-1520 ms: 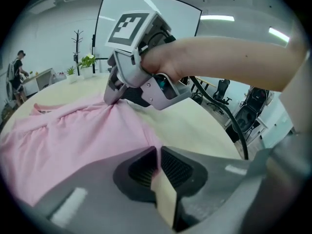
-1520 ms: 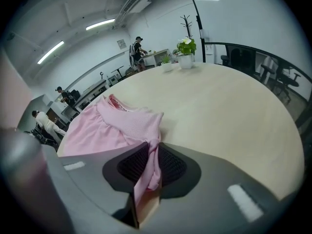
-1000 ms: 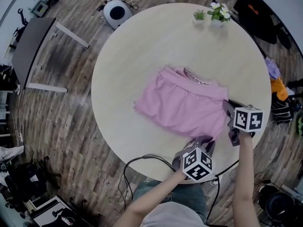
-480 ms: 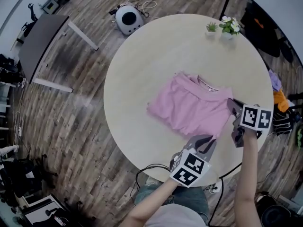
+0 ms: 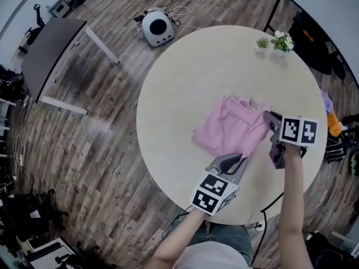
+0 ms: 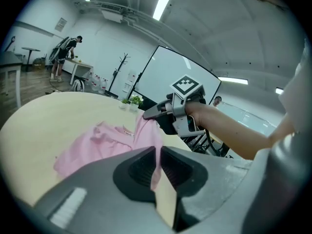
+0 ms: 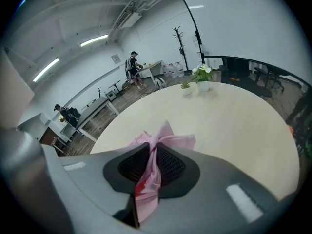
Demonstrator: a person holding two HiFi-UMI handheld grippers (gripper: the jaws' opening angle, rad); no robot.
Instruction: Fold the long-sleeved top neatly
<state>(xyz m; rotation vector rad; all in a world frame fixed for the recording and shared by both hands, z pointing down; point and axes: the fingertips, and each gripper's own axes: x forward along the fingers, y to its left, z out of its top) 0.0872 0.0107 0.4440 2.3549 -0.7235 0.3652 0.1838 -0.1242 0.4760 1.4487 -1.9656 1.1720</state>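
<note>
A pink long-sleeved top [image 5: 227, 129] lies partly folded on the round beige table [image 5: 185, 88], its near edge lifted off the surface. My left gripper [image 5: 240, 162] is shut on the top's near corner; pink cloth [image 6: 155, 145] passes between its jaws. My right gripper [image 5: 270, 122] is shut on the top's right corner, where bunched pink cloth [image 7: 152, 172] sits between the jaws. In the left gripper view the right gripper [image 6: 156, 112] holds the fabric up above the table, and the rest of the top [image 6: 95, 143] lies rumpled behind it.
Two small potted plants [image 5: 275, 41] stand at the table's far edge. On the wooden floor are a round white device [image 5: 157, 22] and a dark desk [image 5: 47, 49]. Dark bags and clothes [image 5: 314, 35] lie to the right. People stand far off [image 7: 132, 62].
Both grippers have lifted the top's near edge and carried it up and away from me. The flat pink spread has shrunk into a narrower, bunched shape. The head view has shifted.
</note>
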